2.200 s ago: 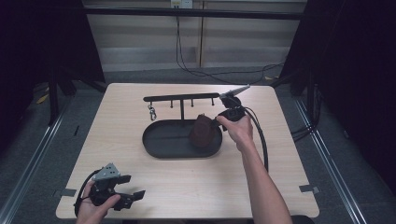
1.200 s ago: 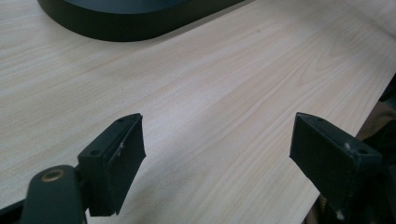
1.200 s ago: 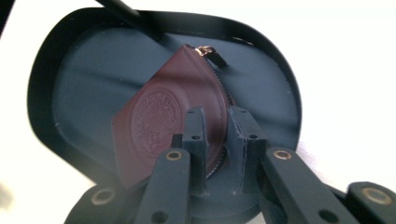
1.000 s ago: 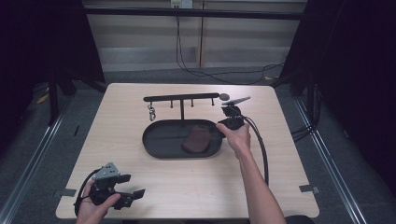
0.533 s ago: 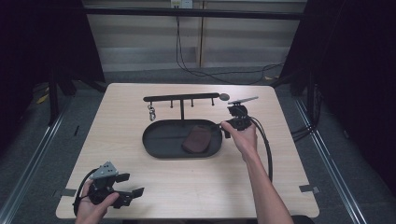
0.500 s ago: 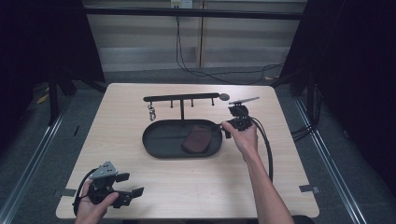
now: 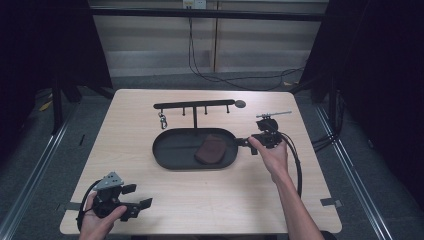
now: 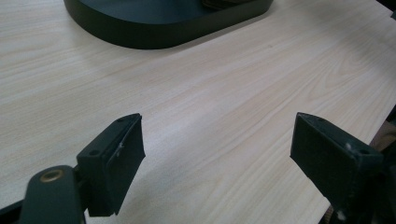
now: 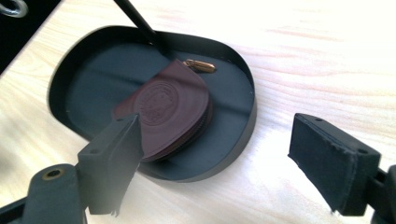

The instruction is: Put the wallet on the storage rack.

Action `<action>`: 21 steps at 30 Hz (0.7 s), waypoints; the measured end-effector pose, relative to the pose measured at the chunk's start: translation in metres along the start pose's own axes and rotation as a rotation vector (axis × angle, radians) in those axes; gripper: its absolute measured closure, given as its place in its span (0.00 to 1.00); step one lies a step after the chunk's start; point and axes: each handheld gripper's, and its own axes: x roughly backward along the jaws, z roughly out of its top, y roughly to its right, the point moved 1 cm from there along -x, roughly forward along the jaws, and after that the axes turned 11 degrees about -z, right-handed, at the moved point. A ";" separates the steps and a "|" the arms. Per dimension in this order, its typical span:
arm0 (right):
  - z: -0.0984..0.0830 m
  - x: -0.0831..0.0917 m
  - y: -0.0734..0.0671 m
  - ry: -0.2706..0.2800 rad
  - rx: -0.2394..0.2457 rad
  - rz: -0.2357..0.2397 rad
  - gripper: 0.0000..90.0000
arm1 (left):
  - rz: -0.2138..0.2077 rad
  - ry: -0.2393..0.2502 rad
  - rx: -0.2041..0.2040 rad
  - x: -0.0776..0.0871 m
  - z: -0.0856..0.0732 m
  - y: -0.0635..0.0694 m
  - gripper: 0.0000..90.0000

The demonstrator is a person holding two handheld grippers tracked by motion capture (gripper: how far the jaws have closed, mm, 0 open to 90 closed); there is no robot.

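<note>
Pouch [image 9: 170, 112] of embossed brown leather, half-round, in oval black tray [image 9: 243, 135], pale woodgrain table [image 8: 233, 102], both grippers' jaws wide.

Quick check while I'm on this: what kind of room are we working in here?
Probably a lab or recording booth, not a home: a lone wooden table ringed by dark curtains, cables running along the floor behind it, and a staged tray.

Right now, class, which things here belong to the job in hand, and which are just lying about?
Likely in the job:
brown leather pouch, lying in the tray
black oval tray
right gripper, open beside the tray

Just lying about, it seems:
black hook rack with a key ring
left gripper, open near the table edge
</note>
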 end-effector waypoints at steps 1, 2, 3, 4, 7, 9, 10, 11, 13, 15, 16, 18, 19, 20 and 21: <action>-0.001 0.002 0.000 0.007 0.006 -0.002 0.18 | 0.003 0.000 0.000 0.000 0.000 0.000 0.19; -0.002 0.003 -0.001 0.009 0.010 -0.001 0.18 | 0.007 0.003 0.004 0.000 0.000 -0.001 0.20; -0.003 0.005 -0.001 0.010 0.016 0.002 0.18 | 0.009 0.003 0.007 0.001 0.000 -0.001 0.20; -0.006 0.007 -0.001 0.014 0.025 -0.002 0.18 | 0.012 0.006 0.011 0.001 0.000 -0.001 0.20; -0.013 0.014 0.001 0.017 0.030 -0.008 0.17 | 0.015 0.007 0.014 0.002 0.000 -0.003 0.20; -0.016 0.019 0.003 0.032 0.029 -0.011 0.17 | 0.015 0.010 0.016 0.002 0.000 -0.003 0.20; -0.019 0.021 0.003 0.037 0.028 -0.017 0.17 | 0.015 0.008 0.016 0.002 0.001 -0.003 0.20; -0.022 0.024 0.005 0.036 0.023 -0.013 0.17 | 0.011 0.006 0.013 0.002 0.000 -0.004 0.20; -0.028 0.027 0.009 0.037 0.023 -0.019 0.17 | 0.013 0.003 0.015 0.002 0.000 -0.004 0.19; -0.035 0.030 0.014 0.038 0.011 -0.028 0.17 | 0.020 -0.001 0.012 0.002 0.000 -0.004 0.18; -0.038 0.031 0.016 0.038 0.005 -0.032 0.18 | 0.022 -0.006 0.007 0.003 0.000 -0.004 0.18; -0.045 0.034 0.019 0.032 0.001 -0.034 0.18 | 0.018 -0.005 0.014 0.002 0.000 -0.004 0.18; -0.049 0.036 0.021 0.033 0.001 -0.038 0.18 | 0.018 -0.006 0.014 0.002 0.000 -0.004 0.18; -0.052 0.038 0.022 0.036 0.004 -0.043 0.18 | 0.017 -0.005 0.015 0.002 0.000 -0.004 0.18; -0.054 0.039 0.024 0.040 0.000 -0.046 0.18 | 0.018 -0.009 0.011 0.002 0.000 -0.004 0.18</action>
